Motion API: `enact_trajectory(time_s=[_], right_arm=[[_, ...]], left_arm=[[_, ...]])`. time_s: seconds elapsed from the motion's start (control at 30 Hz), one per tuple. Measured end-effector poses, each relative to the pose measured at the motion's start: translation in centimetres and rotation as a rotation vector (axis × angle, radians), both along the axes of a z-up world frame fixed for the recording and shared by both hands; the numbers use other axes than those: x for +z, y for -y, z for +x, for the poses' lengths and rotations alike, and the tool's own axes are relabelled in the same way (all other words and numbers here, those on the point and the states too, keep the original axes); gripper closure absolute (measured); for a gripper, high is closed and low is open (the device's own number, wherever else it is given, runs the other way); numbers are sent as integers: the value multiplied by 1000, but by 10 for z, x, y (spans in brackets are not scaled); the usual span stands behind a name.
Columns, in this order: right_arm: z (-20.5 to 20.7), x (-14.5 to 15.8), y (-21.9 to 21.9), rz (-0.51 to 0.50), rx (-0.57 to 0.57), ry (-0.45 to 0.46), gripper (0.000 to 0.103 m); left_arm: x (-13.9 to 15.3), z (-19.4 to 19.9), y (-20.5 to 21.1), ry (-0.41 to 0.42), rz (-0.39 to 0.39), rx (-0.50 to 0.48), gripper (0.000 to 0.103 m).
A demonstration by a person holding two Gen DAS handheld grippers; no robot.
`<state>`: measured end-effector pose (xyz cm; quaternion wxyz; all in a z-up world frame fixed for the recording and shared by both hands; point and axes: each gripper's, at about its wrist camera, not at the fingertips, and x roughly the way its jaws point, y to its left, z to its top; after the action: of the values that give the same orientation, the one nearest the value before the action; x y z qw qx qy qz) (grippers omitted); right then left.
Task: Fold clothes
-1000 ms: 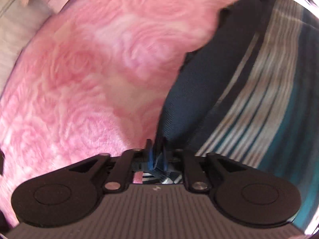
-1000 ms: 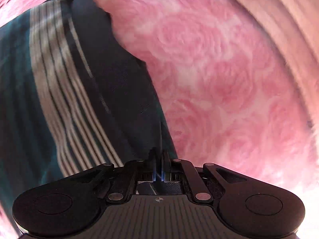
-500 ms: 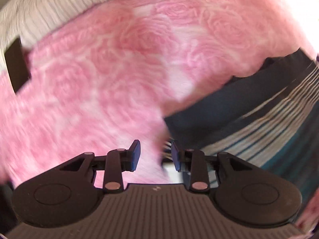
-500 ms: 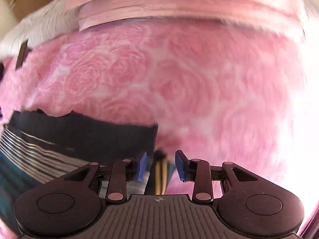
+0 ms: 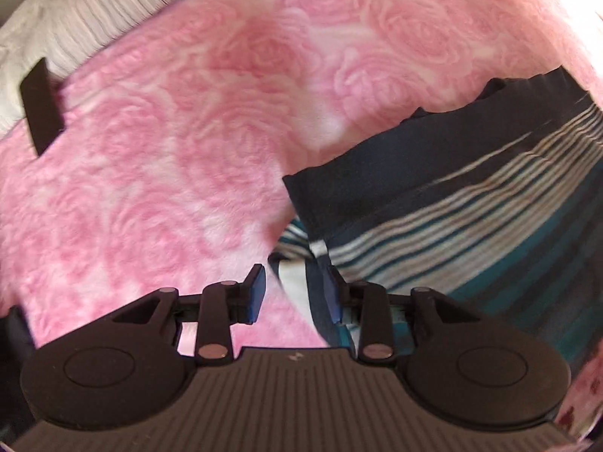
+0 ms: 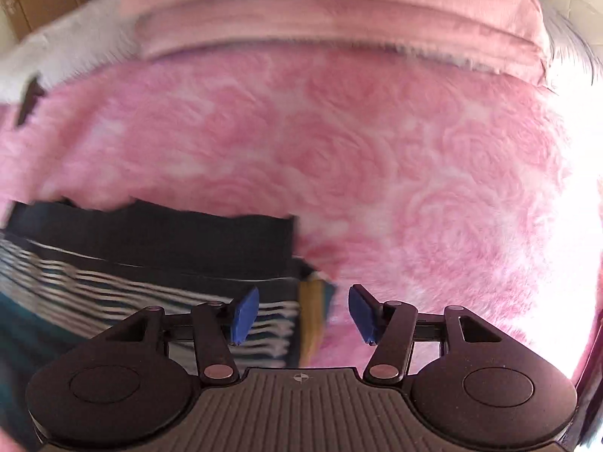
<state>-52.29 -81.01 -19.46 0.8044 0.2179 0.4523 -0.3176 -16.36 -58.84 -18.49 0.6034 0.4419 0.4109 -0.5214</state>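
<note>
The striped garment (image 5: 471, 203) lay on the pink rose-patterned blanket (image 5: 188, 150), its dark navy edge folded over the teal and white stripes. A second earlier both grippers had been clamped on corners of that cloth; now each had let go. The left gripper (image 5: 294, 293) had been opening, and its jaws stood at a narrow gap with a loose corner of the garment lying beneath and between them, the pads not pressing on it as far as the blurred view showed. The right gripper (image 6: 303, 314) had just been opening further and stood fairly wide, the garment's edge with a yellow strip below the gap and nothing gripped. By the look of it, one fold had been laid down and released, so the next move likely called for a fresh grasp on another edge.

Further out, ahead and to the left of the left fingers, a flat dark rectangular object (image 5: 39, 105) rested on the blanket, well apart from the garment. Beyond the right fingers sat a folded pink cover (image 6: 339, 30). Nothing blocked the cloth itself.
</note>
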Motion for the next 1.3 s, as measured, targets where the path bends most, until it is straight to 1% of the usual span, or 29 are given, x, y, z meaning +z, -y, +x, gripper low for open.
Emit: enact_trajectory(time_s=[0.1, 0.17, 0.23, 0.3, 0.33, 0.4, 0.5, 0.57, 0.7, 0.77, 0.8, 0.87, 0.93, 1.0, 1.07, 1.2, 1.3], right_arm=[[-4, 16, -40, 25, 27, 61, 46], [-7, 21, -73, 67, 64, 111, 46], [-5, 17, -105, 119, 100, 126, 46], [-5, 10, -136, 177, 128, 124, 46], [-6, 2, -147, 200, 122, 105, 46], [-17, -11, -157, 222, 86, 68, 46], [-33, -30, -171, 248, 36, 13, 47], [-40, -25, -176, 209, 27, -15, 47], [-42, -10, -185, 158, -99, -64, 46], [-39, 1, -194, 138, -187, -57, 46], [-36, 8, -202, 133, -228, -42, 46], [-22, 15, -226, 148, -292, -6, 46], [-4, 16, -255, 180, -344, 36, 46], [16, 17, -283, 213, -389, 78, 46], [46, 10, -311, 261, -379, 115, 46], [98, -11, -349, 340, -350, 211, 46], [114, -38, -361, 434, -390, 221, 46]], left_arm=[[15, -17, -24, -10, 7, -5, 74], [23, -35, -42, -83, -25, -9, 74], [22, -56, -55, -149, -40, -38, 74], [5, -82, -66, -123, 28, -117, 74], [-4, -95, -71, -110, 62, -157, 74], [-26, -108, -83, -51, 130, -206, 74], [-28, -109, -97, -48, 90, -219, 74], [-22, -103, -105, -49, 78, -220, 74], [-19, -85, -134, -32, 83, -314, 74], [-19, -73, -151, -36, 82, -371, 76], [-17, -66, -158, -52, 60, -397, 76], [-13, -52, -172, -84, 17, -447, 76], [-7, -44, -180, -113, -28, -471, 76], [1, -40, -183, -166, -72, -491, 76], [0, -42, -179, -189, -92, -516, 75], [-2, -47, -172, -235, -131, -566, 75], [-6, -40, -174, -240, -122, -564, 75]])
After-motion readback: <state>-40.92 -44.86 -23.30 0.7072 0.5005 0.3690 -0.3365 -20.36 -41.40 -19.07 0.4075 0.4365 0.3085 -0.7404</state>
